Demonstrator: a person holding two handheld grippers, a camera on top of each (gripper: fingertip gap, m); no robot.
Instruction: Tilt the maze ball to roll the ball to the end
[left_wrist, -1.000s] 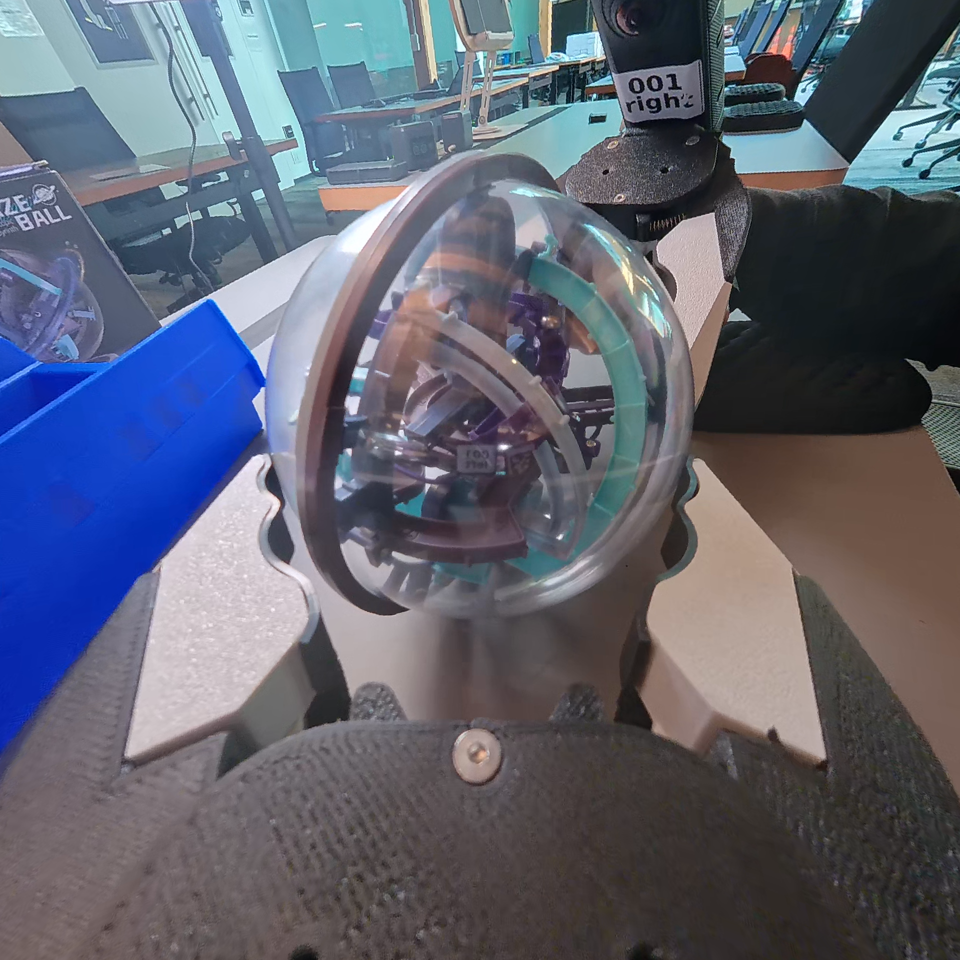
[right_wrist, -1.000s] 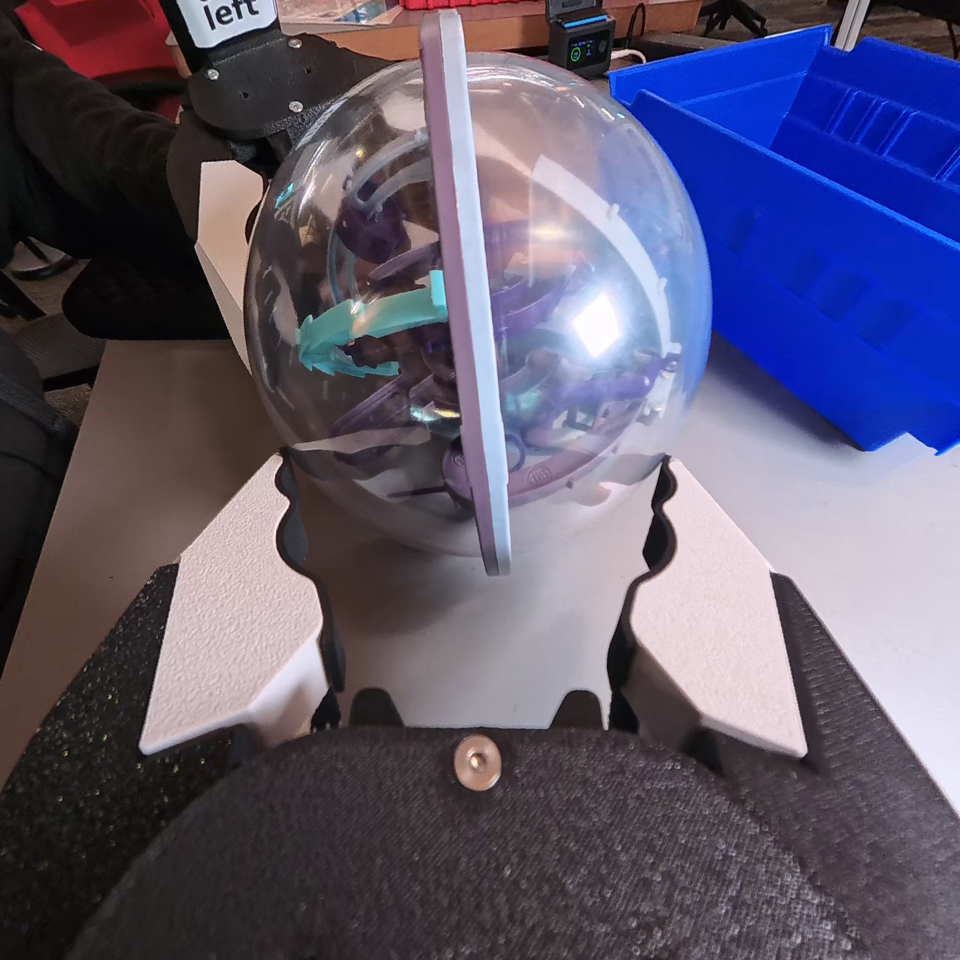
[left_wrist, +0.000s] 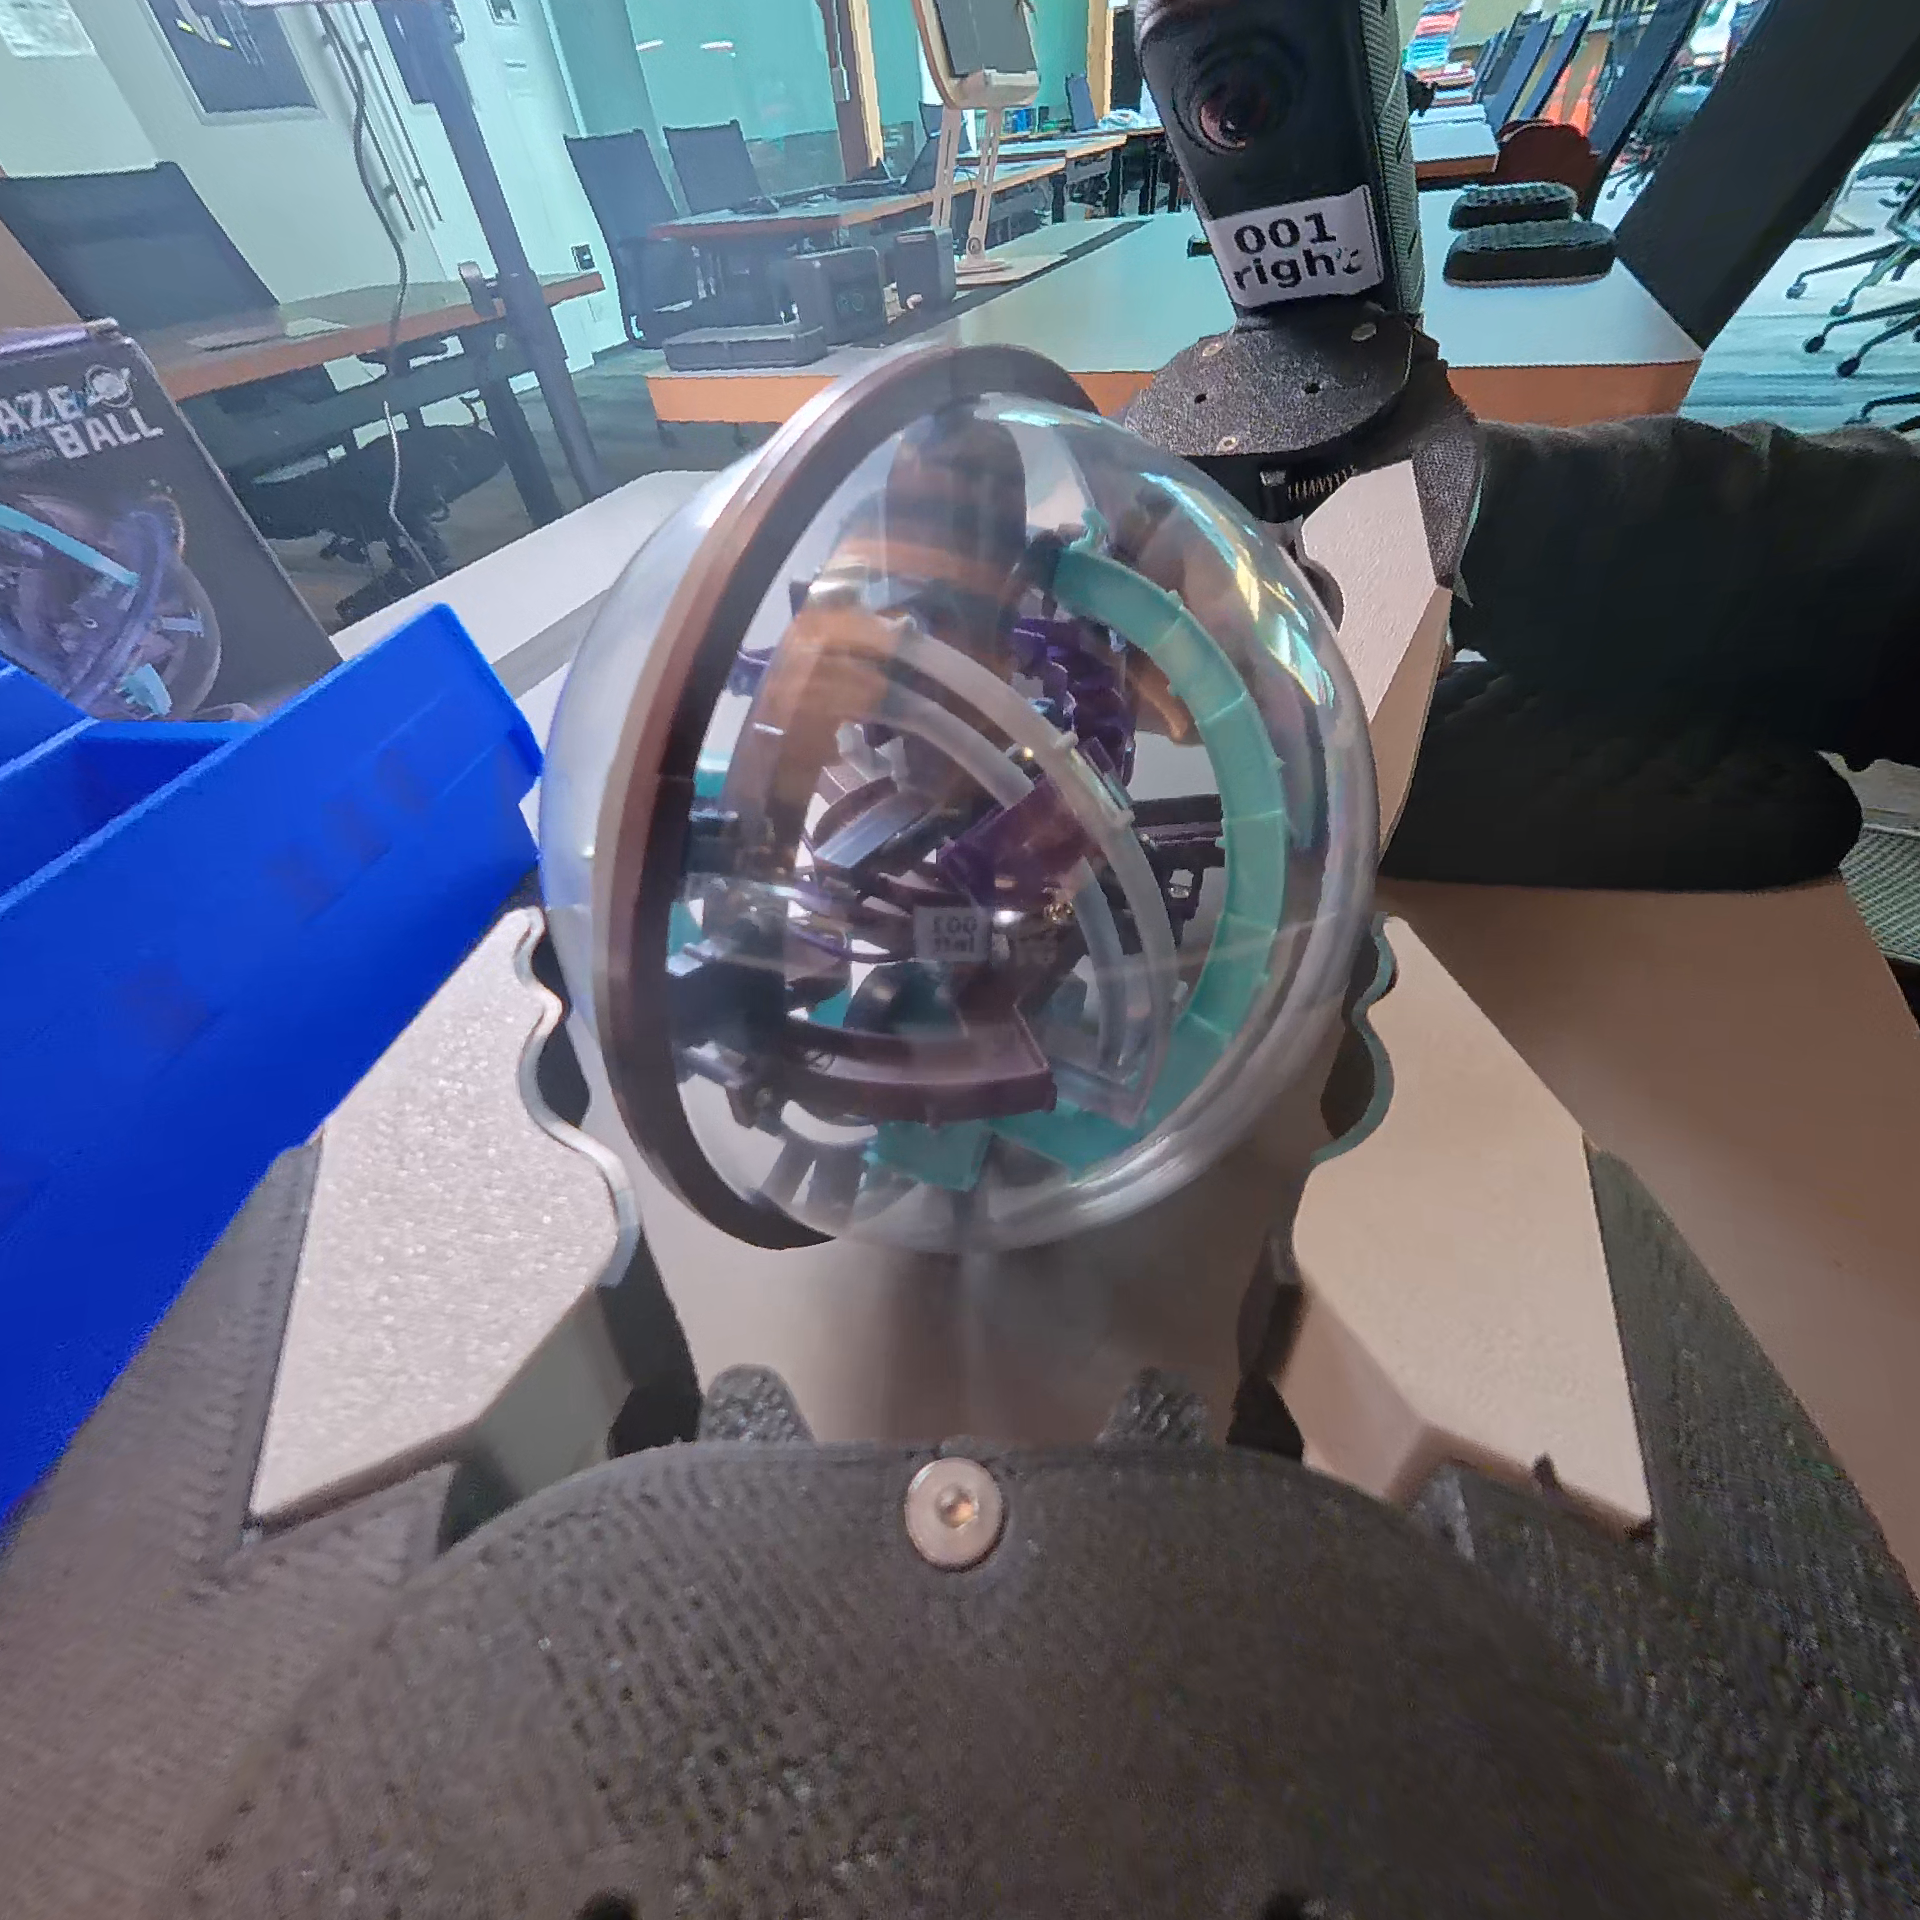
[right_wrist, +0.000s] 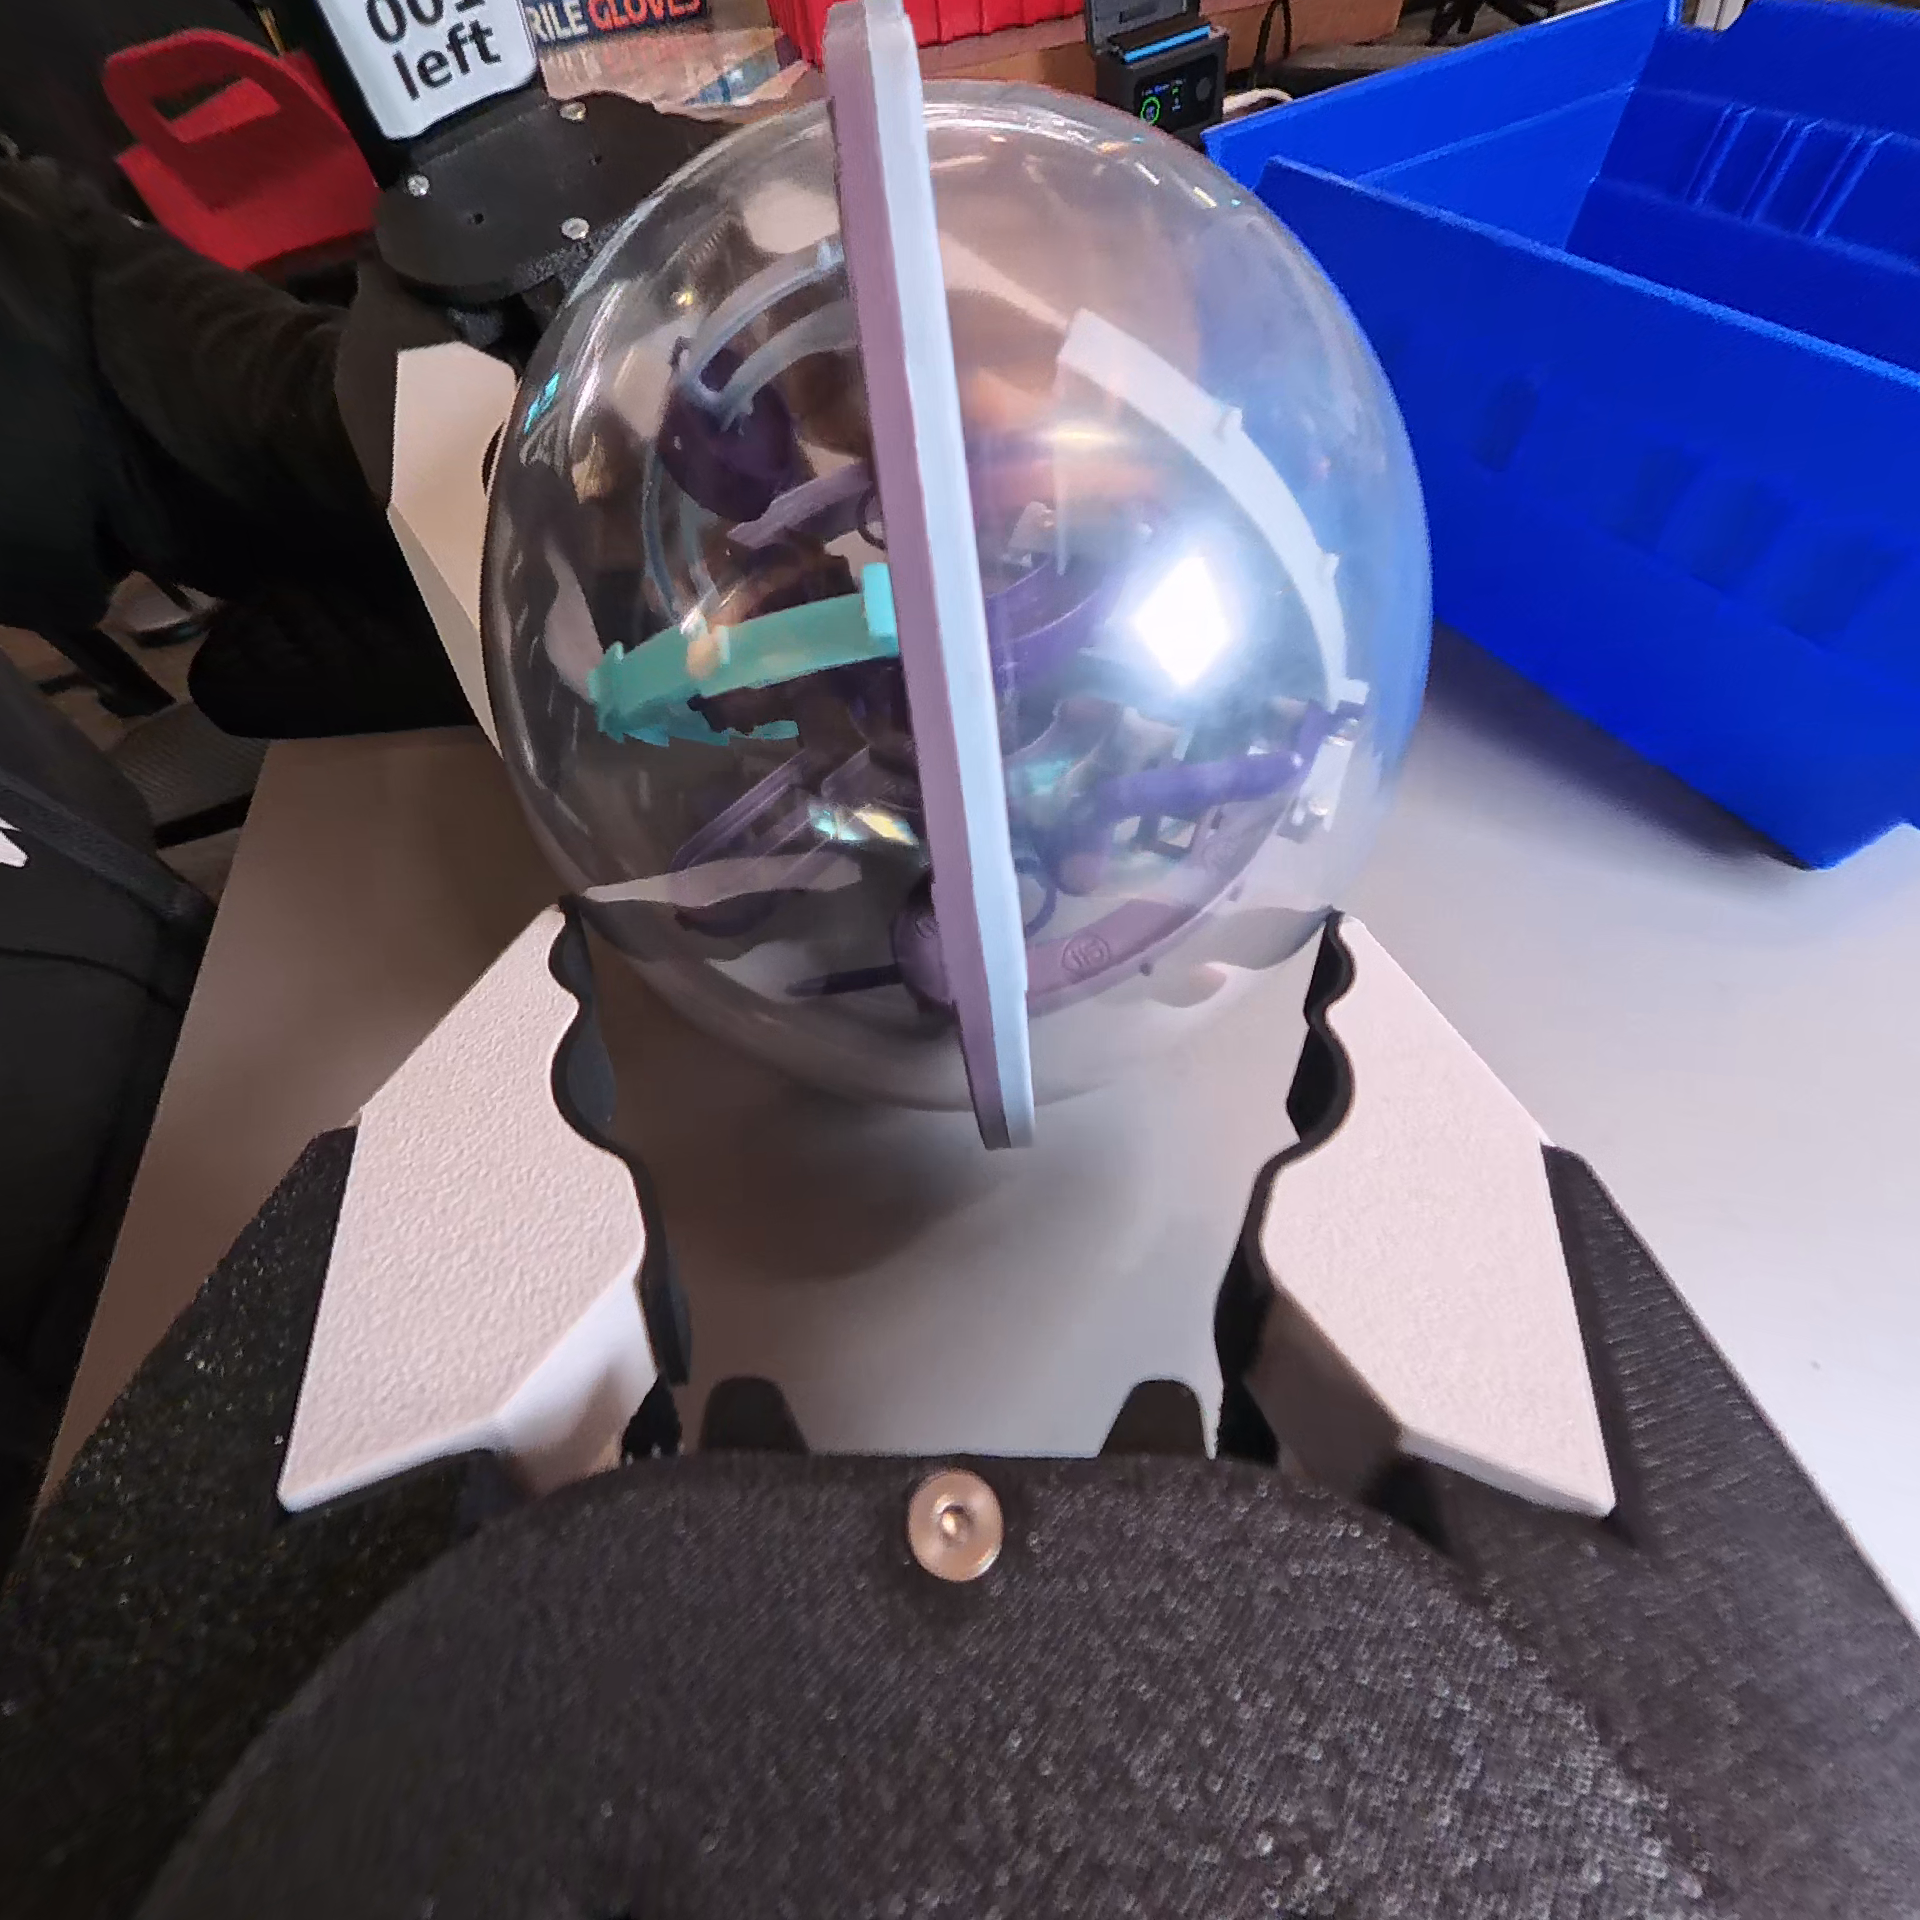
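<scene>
Left wrist view: pale desk (left_wrist: 1662, 1039), its near corner just right of the maze ball (left_wrist: 956, 800); office beyond with further desks, chairs and a dark pole. Maze ball: clear sphere, dark equator ring tilted, teal, purple and orange tracks inside, raised off the desk. Left hand-held gripper (left_wrist: 951, 987): spread wide, both scalloped fingers pressed to the ball's lower flanks, gripping it. Right hand-held gripper (left_wrist: 1299, 343): behind the ball, upper right, carried by a dark sleeve; its fingers are hidden by the ball here. Blue bin (left_wrist: 208, 883): left of the ball, close to it; contents not visible. Printed dark box (left_wrist: 114, 540): behind the bin. Free desk lies right of the ball up to the edge.

Right wrist view: same desk (right_wrist: 1558, 1039), light grey. Maze ball (right_wrist: 1143, 623): ring edge-on, near upright. Right hand-held gripper (right_wrist: 951, 966): wide, both fingers against the ball's lower sides, gripping it. Left hand-held gripper (right_wrist: 488, 208): behind the ball, upper left. Blue bins (right_wrist: 1662, 468): right of the ball, ribbed compartments showing nothing inside. Desk edge left of the ball; bare desk between ball and bins.
</scene>
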